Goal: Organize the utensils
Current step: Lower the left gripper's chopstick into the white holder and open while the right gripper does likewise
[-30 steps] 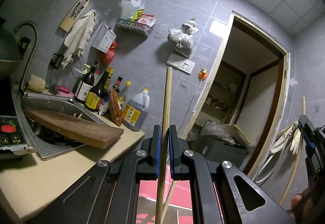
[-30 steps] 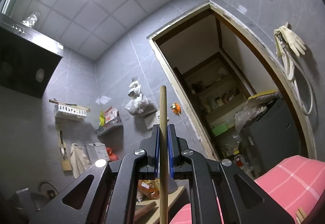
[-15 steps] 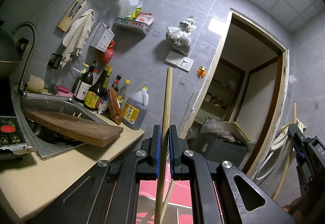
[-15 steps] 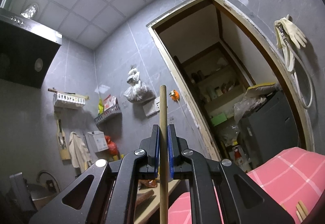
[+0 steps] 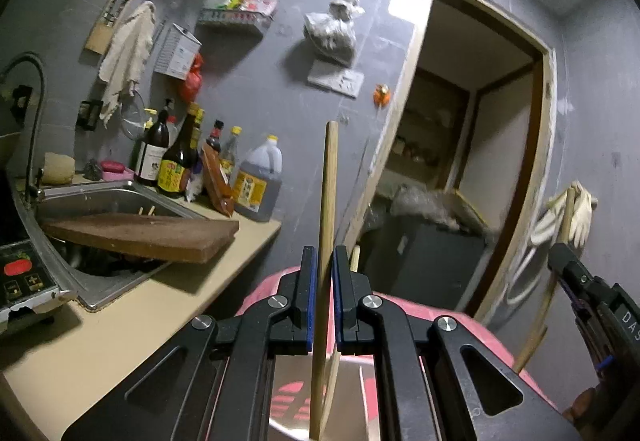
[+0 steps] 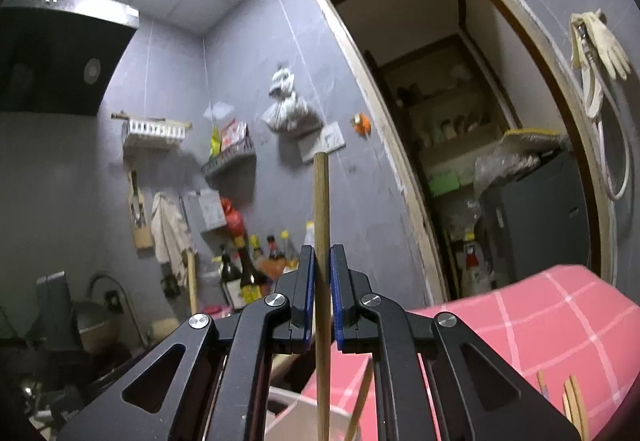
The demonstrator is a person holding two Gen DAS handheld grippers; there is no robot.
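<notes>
My left gripper [image 5: 325, 261] is shut on a wooden chopstick [image 5: 329, 177] that stands upright between its blue pads. My right gripper [image 6: 321, 261] is shut on another wooden chopstick [image 6: 321, 209], also upright. Below both grippers lies a pink checked cloth [image 6: 560, 305], also seen in the left wrist view [image 5: 264, 285]. A shiny metal tray [image 5: 348, 393] sits under the left gripper. More wooden utensils [image 6: 570, 397] lie on the cloth at lower right. The right gripper [image 5: 576, 281] shows at the right edge of the left wrist view.
A beige counter [image 5: 132, 321] holds a steel sink [image 5: 100, 201] with a wooden cutting board [image 5: 140, 233] across it and several sauce bottles [image 5: 180, 161]. An open doorway [image 5: 472, 161] is ahead. Gloves and a hose [image 6: 596, 49] hang on the right wall.
Both grippers have tilted downward, so counter, cloth and bottles fill more of each view. Each still holds its chopstick upright.
</notes>
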